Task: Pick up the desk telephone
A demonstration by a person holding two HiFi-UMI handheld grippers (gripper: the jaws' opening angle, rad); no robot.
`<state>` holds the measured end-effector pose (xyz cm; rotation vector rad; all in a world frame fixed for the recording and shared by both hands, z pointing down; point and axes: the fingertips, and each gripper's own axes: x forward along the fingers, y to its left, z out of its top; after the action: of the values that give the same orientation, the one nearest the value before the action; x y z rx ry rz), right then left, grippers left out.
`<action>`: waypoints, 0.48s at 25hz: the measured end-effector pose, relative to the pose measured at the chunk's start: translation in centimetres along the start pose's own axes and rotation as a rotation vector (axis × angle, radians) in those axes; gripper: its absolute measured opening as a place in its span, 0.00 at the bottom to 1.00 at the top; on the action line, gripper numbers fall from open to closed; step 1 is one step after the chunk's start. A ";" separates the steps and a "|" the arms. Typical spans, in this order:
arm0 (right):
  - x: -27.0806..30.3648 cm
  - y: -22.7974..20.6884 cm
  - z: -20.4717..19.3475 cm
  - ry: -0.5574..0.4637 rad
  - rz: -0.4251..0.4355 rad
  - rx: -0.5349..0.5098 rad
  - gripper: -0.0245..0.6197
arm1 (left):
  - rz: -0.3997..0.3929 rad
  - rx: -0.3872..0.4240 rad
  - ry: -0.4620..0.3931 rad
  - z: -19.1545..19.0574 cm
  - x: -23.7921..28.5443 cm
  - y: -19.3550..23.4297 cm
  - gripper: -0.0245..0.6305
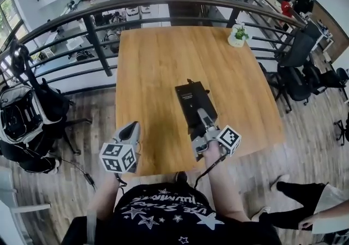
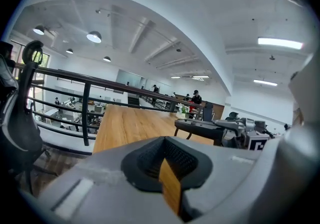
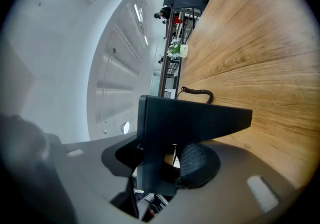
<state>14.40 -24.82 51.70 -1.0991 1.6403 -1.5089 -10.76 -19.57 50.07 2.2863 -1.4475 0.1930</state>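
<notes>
Large wooden table [image 1: 163,58] across the middle of the head view, bare over most of its top. Behind and left of it, a dark metal railing [image 1: 103,17] curving around the far edge, with an open office floor below. Black office chairs [image 1: 297,58] just off the table's right side. Another black chair [image 1: 32,124] on the plank floor to the left. A bystander's legs and hand [image 1: 305,211] at lower right.

Desk telephone [image 1: 192,99], black and slab-shaped, over the near right part of the table, long axis pointing away from the person. Near end pinched edge-on in the right gripper [image 1: 202,121]. In the right gripper view, both pads clenched on the black casing, which stands on edge between them. From the left gripper view, phone body level and apparently lifted clear, with wood grain showing under it.

Left gripper [image 1: 131,129] at the near left edge of the table, well apart from the phone. Jaws drawn together down to a thin slit, with nothing held and only table colour showing through.

Small white plant pot [image 1: 238,36] with green leaves near the far right corner. Coiled black cord [image 3: 199,91] trailing off the phone's far end onto the wood.
</notes>
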 end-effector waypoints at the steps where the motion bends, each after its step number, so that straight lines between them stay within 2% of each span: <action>1: -0.6 0.1 -0.9 -0.008 -0.006 -0.004 0.33 | -0.012 -0.002 0.002 -0.4 -0.6 0.3 0.04; 12: -7.3 1.6 -6.2 -0.133 -0.021 -0.006 0.33 | -0.150 0.014 0.035 -2.3 -5.4 0.0 0.04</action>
<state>11.88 -15.57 50.36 -1.1967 1.5479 -1.4137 -12.97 -14.11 50.31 2.3786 -1.2555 0.1977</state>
